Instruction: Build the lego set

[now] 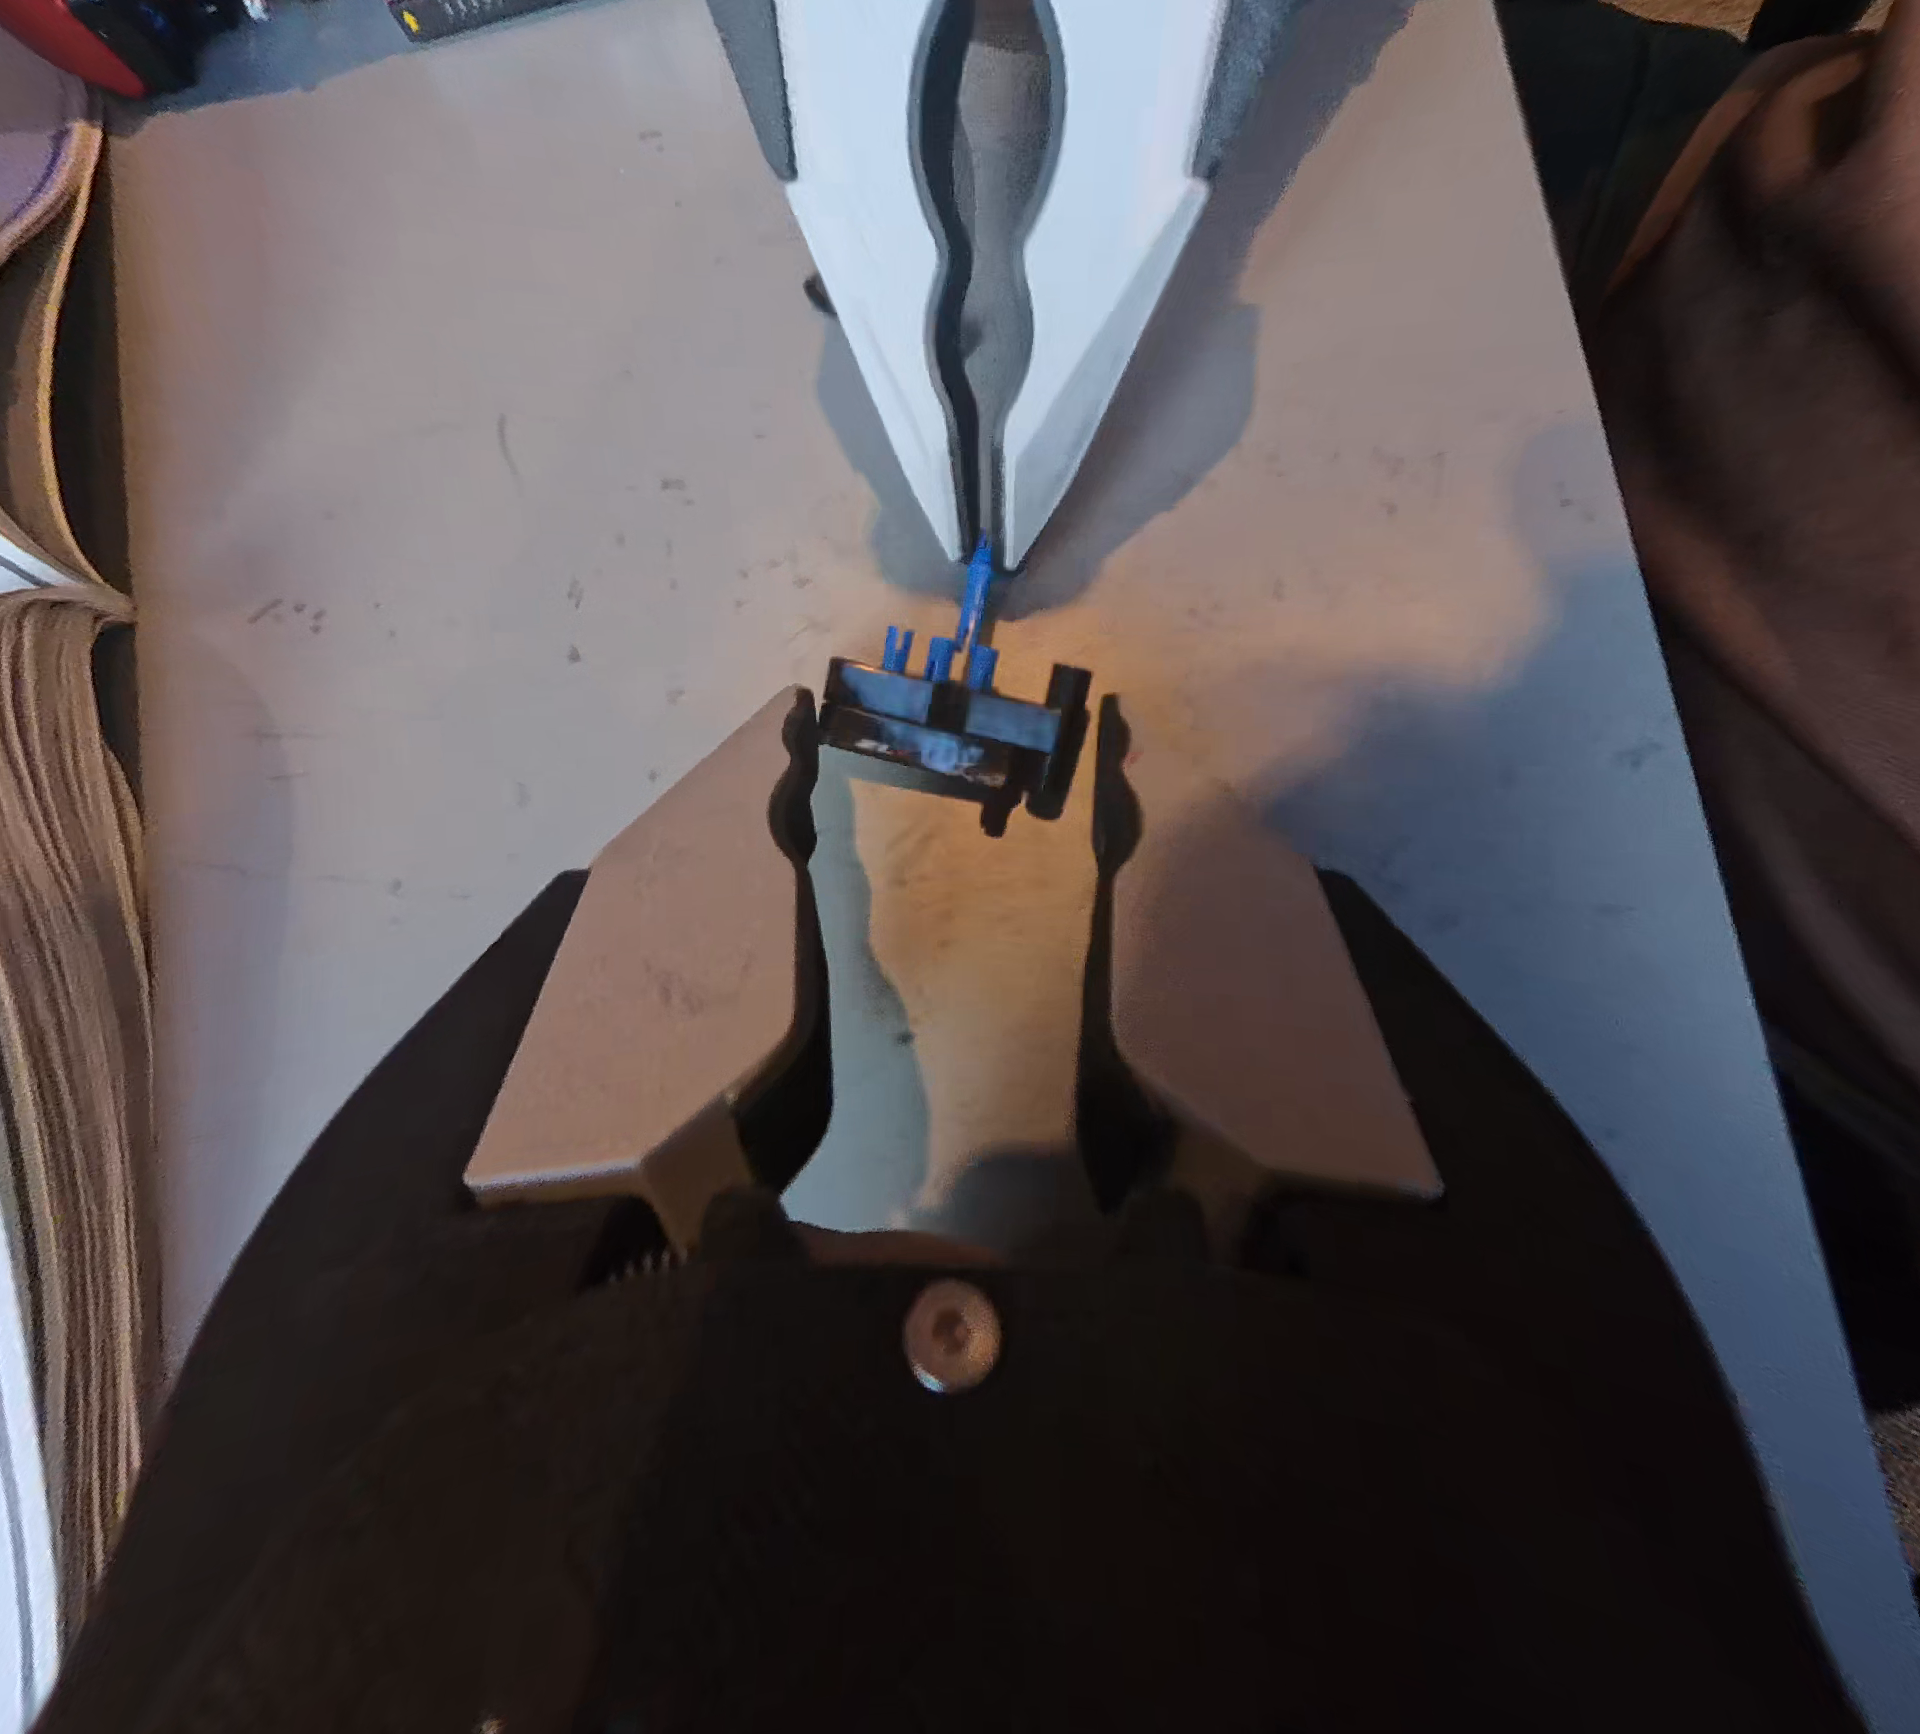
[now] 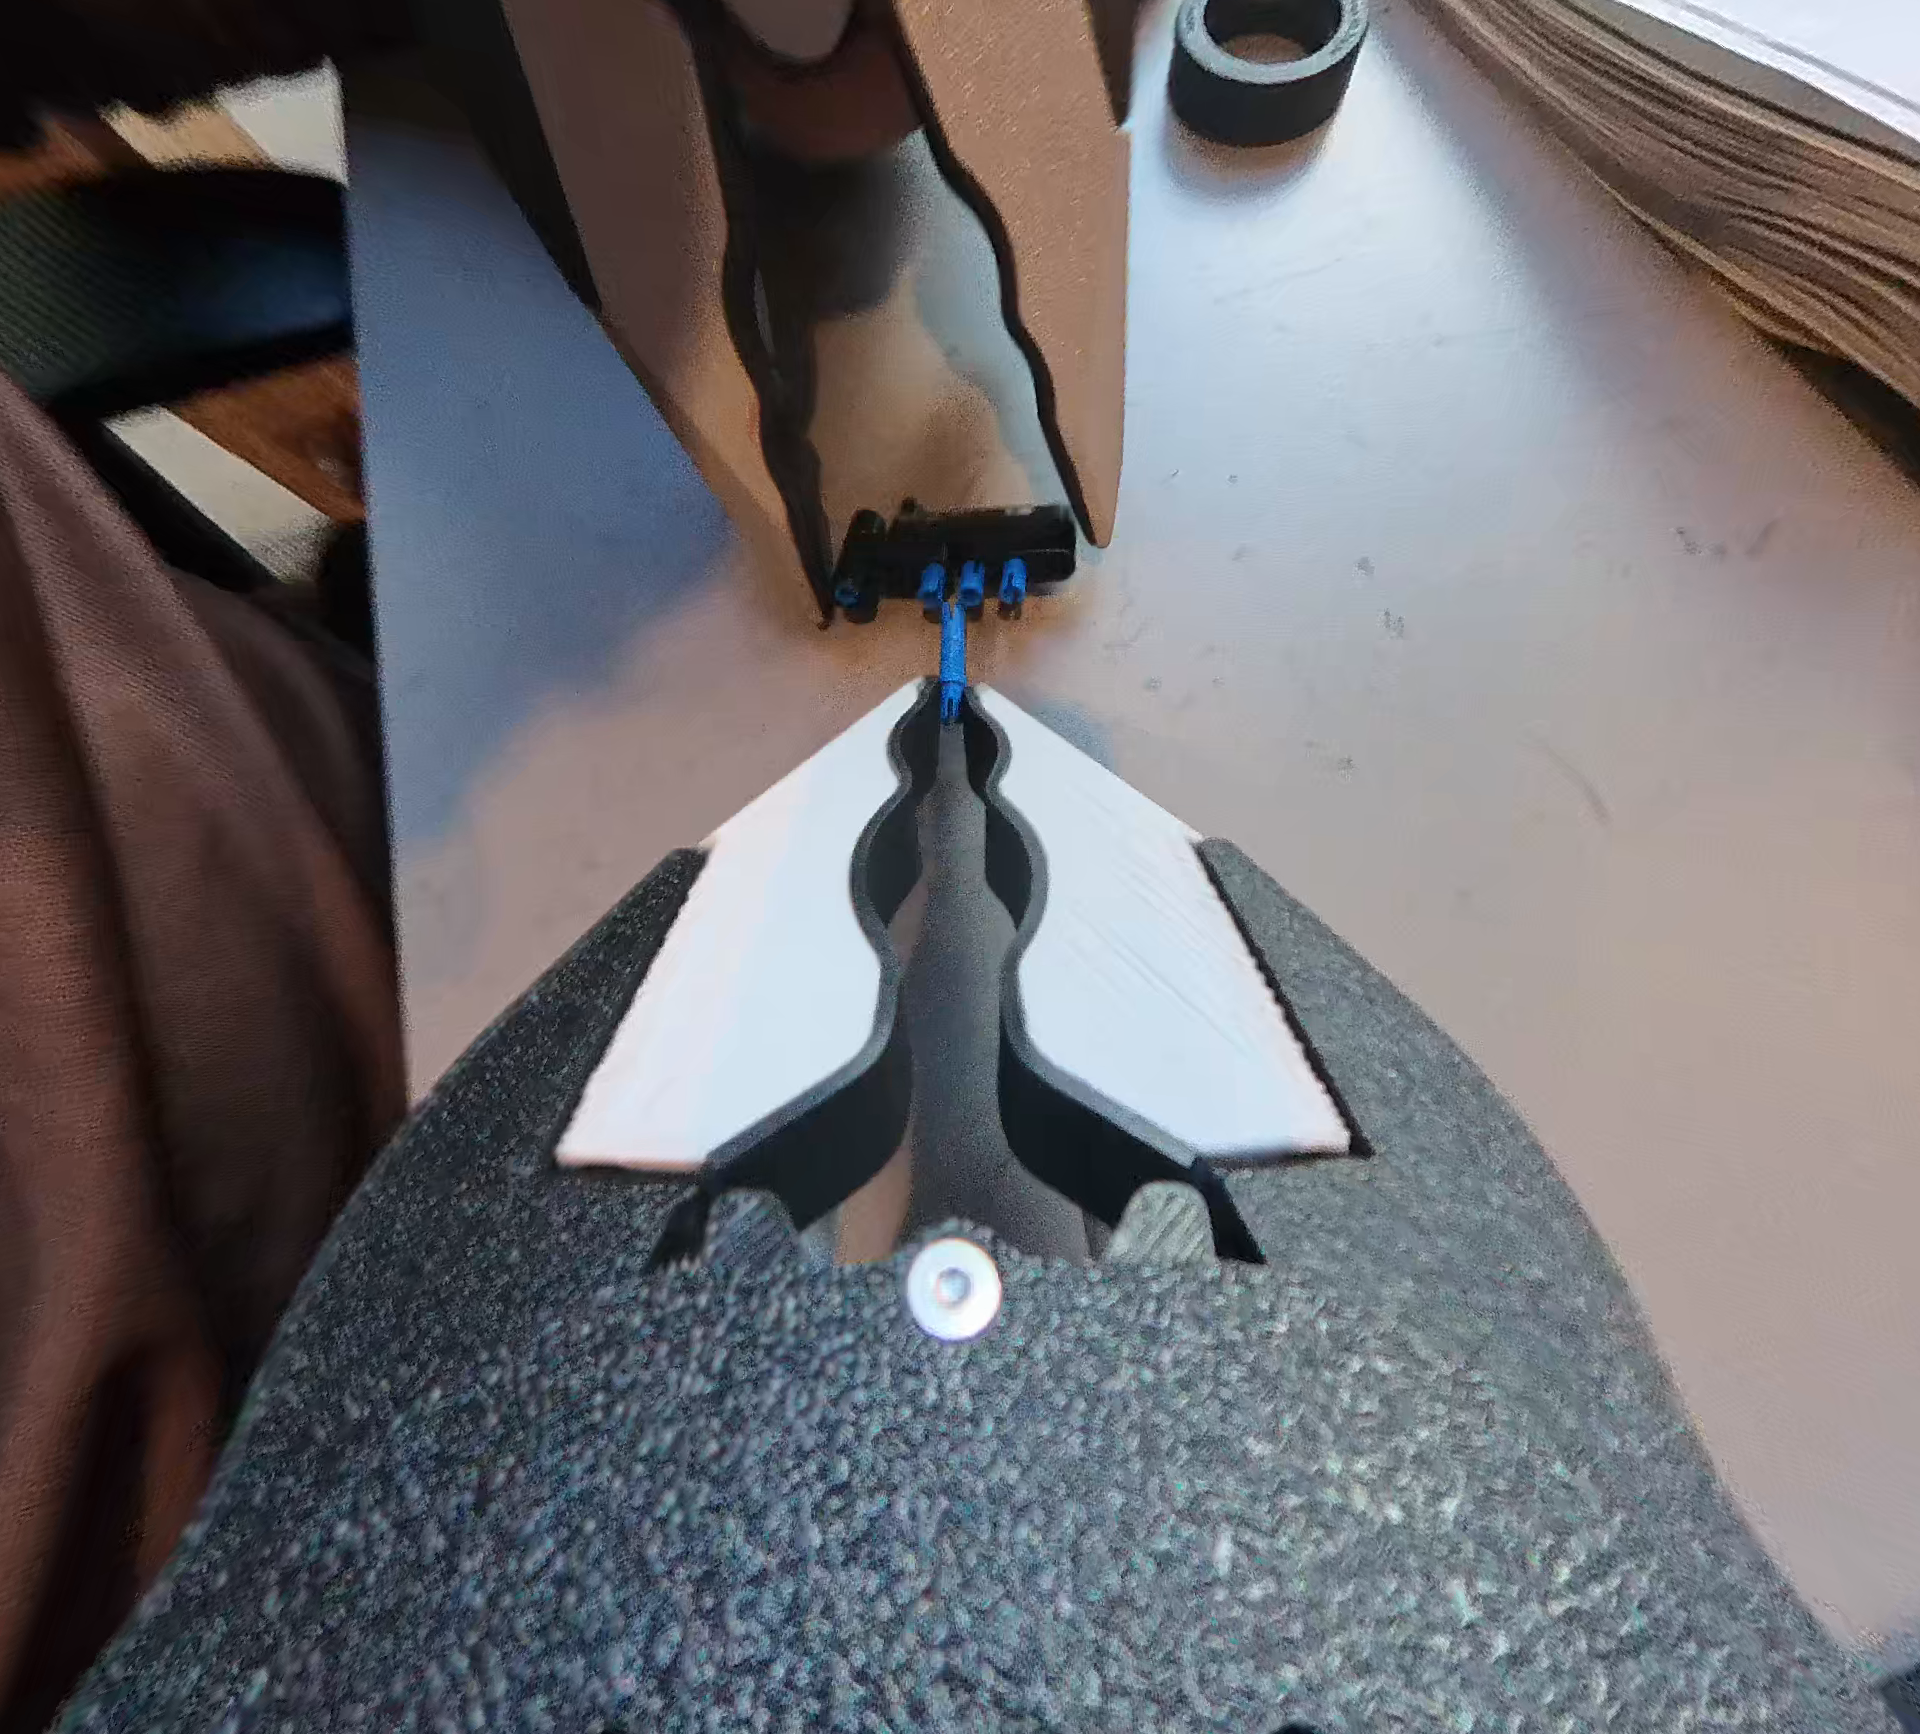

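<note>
Above the pale counter [image 1: 436, 458], the left tongs [image 1: 951, 728] clamp a small black lego assembly [image 1: 945, 723] by its two ends, holding it clear of the surface. Three short blue pegs [image 2: 971, 581] already stick out of its near face. Facing it, the right tongs [image 2: 948, 697] are nearly closed on a thin blue pin [image 2: 951, 650], pinching only its tail, with its free tip at the row of pegs.

The likely trouble is alignment. The pin is gripped by so little of its length that any sideways push could pivot it between the tips or flick it out onto the counter. If its tip meets a peg rather than a hole, pressing may tilt the black assembly in its end-to-end hold. A black rubber tyre [image 2: 1270, 58] and the stacked booklet [image 2: 1683, 157] lie well apart, so they pose no hazard.
</note>
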{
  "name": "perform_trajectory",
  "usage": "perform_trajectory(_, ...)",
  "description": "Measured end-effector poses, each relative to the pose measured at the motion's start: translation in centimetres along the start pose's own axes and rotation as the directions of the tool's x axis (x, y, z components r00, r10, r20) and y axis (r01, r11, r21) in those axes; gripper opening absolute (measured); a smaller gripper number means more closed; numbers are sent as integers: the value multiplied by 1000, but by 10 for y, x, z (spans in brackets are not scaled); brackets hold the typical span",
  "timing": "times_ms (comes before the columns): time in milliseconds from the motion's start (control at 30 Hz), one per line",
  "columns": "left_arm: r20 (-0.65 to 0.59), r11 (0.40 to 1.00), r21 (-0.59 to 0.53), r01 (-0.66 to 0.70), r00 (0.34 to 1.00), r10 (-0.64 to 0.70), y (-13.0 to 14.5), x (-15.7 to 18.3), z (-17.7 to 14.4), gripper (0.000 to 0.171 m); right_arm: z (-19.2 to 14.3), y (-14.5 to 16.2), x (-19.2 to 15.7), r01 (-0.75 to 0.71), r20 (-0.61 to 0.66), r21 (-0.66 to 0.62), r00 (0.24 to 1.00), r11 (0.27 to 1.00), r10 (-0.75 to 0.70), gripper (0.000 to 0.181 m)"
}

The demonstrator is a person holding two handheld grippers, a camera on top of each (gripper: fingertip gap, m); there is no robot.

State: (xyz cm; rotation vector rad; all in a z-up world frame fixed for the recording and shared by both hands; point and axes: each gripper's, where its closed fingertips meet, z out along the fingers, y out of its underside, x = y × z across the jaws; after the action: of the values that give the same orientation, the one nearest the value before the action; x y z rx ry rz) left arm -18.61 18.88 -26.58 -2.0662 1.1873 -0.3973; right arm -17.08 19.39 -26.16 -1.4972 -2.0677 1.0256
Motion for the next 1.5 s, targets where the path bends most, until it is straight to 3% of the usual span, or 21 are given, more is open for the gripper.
perform_trajectory(167,46,999,22,-45,998,44,-8,-3,-7,51,-14,-6,-4,-126,64,37,990,991,124,4)
perform_trajectory(433,187,956,48,-291,942,278,-27,2,-1,9,-14,-16,-7,-184,95,60,979,981,178,4)
perform_trajectory(667,236,942,62,-330,922,307,-34,0,-3,1,-20,-19,-5,-222,95,109,973,969,212,4)
perform_trajectory(833,49,975,208,-79,996,70,-45,7,-10,1,-28,-27,-9,15,-49,184,999,983,-6,7)
perform_trajectory(1000,-26,978,207,-34,999,40,-43,14,-10,1,-25,-25,-11,228,-175,95,962,969,-209,12)
perform_trajectory(1200,-110,985,175,-9,994,29,-37,25,-5,0,-19,-18,-22,457,-212,-23,867,889,-451,6)
perform_trajectory(1367,-183,986,161,36,983,-6,-33,33,-5,0,-16,-17,-29,548,-225,-44,809,835,-543,6)
perform_trajectory(1500,-185,987,155,41,983,-12,-31,30,-8,1,-15,-17,-28,439,-208,6,879,899,-428,6)
